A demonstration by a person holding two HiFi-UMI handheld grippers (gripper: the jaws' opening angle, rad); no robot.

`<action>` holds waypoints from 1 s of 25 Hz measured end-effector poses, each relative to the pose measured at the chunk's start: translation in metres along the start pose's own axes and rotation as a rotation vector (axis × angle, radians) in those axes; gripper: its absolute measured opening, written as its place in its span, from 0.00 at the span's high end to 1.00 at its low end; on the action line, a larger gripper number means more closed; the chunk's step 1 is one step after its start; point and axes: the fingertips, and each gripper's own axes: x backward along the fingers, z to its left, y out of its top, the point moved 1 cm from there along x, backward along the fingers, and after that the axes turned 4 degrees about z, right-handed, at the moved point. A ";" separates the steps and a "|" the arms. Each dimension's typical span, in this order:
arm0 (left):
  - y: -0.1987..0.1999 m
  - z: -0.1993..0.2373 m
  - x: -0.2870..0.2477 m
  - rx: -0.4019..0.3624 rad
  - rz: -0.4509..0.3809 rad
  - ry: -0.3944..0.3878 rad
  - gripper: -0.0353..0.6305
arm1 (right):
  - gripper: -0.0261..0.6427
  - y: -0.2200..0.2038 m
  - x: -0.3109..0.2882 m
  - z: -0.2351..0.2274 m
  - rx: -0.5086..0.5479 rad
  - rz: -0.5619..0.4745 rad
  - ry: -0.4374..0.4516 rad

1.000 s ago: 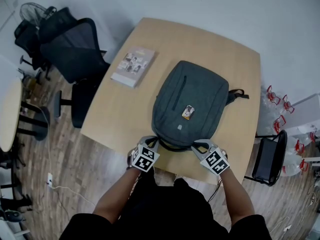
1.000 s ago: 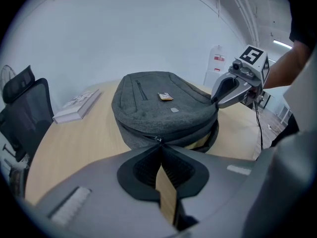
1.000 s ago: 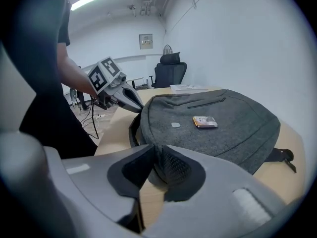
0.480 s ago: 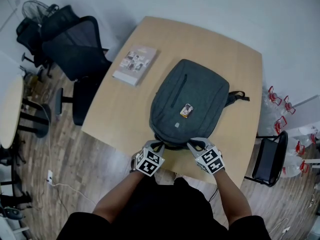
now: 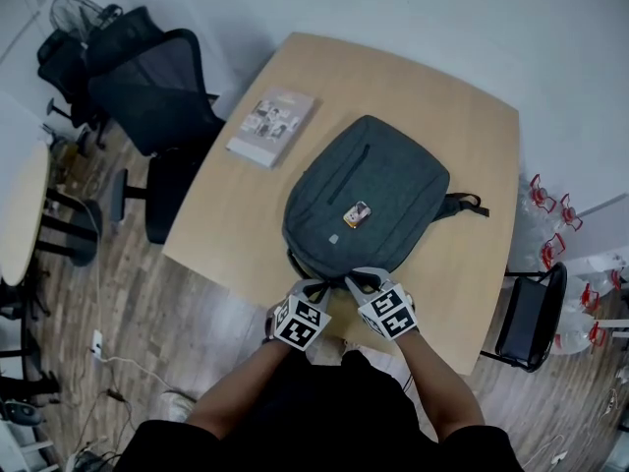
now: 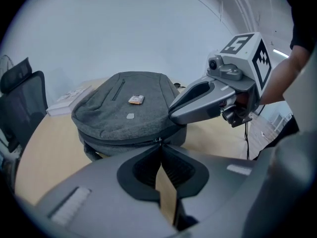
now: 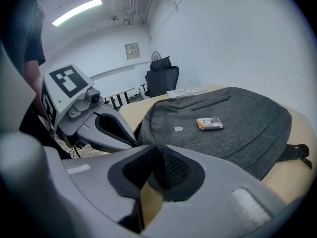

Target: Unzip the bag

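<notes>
The bag [image 5: 366, 203] lies at the table's [image 5: 236, 214] near edge, soft and likely to bunch. The left gripper [image 6: 158, 145] pinches the zip pull [image 6: 158, 140]. The right gripper's [image 7: 155, 150] jaws are pressed together beside it, seemingly bracing the fabric.

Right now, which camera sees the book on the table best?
The head view: the book lies whole, cover up, beside the bag. The left gripper view catches only its edge past the bag; the right gripper view shows a thin, far sliver.
</notes>
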 end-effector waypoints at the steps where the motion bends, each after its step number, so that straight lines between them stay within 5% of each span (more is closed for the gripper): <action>1: -0.001 0.002 0.000 0.007 -0.001 0.003 0.90 | 0.89 0.000 0.000 0.002 0.013 0.004 0.016; 4: -0.002 0.005 0.000 0.012 -0.006 0.013 0.91 | 0.88 0.001 0.006 0.009 0.115 0.015 0.081; 8: -0.003 0.003 0.000 0.020 -0.005 0.013 0.91 | 0.76 -0.004 0.034 -0.006 0.398 0.055 0.087; 13: -0.003 0.008 0.002 0.023 -0.010 0.022 0.91 | 0.62 -0.042 0.042 -0.044 0.780 0.286 0.075; 16: -0.007 0.020 0.004 0.028 -0.011 0.055 0.91 | 0.61 -0.055 0.038 -0.069 0.821 0.366 0.046; 22: -0.015 0.059 0.013 0.029 0.011 0.124 0.91 | 0.68 -0.036 0.023 -0.081 0.828 0.314 -0.035; 25: -0.016 0.067 0.014 0.017 0.012 0.145 0.91 | 0.61 -0.029 0.020 -0.083 0.877 0.320 -0.063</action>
